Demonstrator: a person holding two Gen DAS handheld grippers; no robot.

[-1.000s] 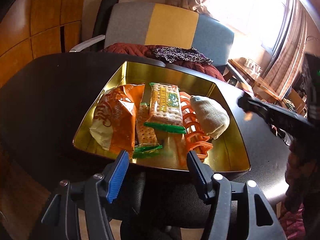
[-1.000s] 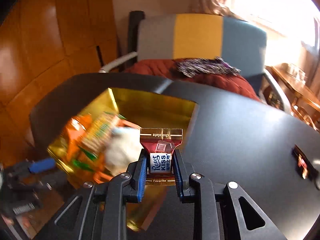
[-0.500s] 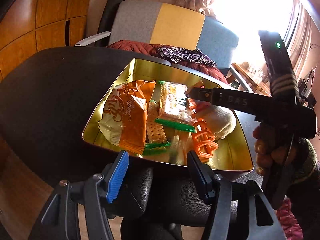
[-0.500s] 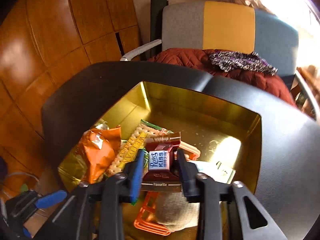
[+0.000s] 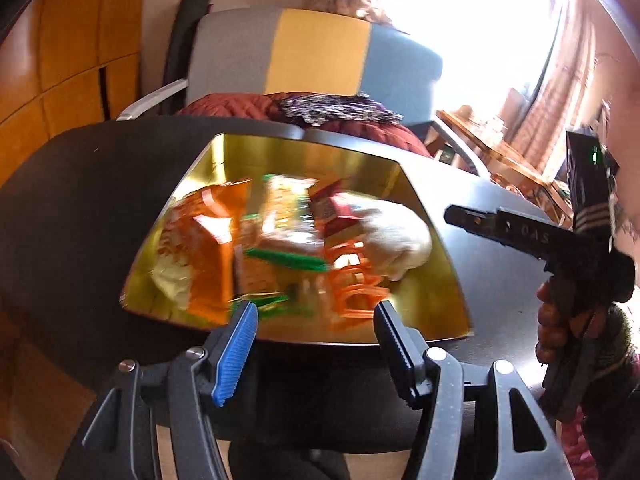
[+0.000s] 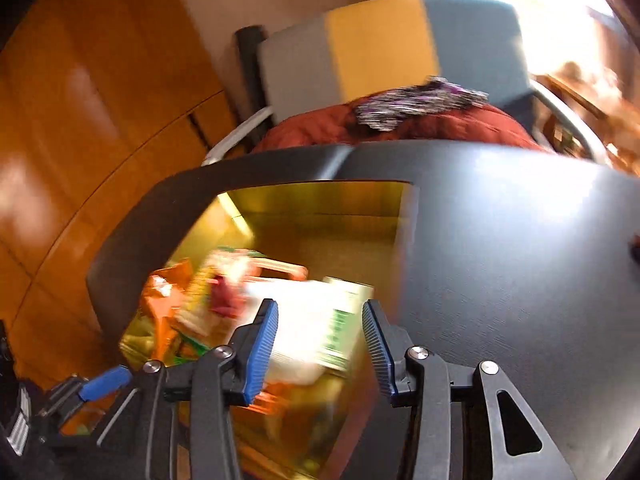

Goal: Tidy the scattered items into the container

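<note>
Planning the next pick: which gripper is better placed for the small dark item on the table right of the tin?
Right, probably: the right gripper is open, empty and nearer the dark item; the left gripper faces the gold tin.

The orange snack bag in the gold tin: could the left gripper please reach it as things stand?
Probably yes: the left gripper is open at the gold tin's near rim, and the orange snack bag lies uncovered just beyond.

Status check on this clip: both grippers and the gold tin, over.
Left hand-held gripper open, empty. Right hand-held gripper open, empty, over the gold tin. Red chocolate packet in the tin among the snacks. Nothing in the way.
</note>
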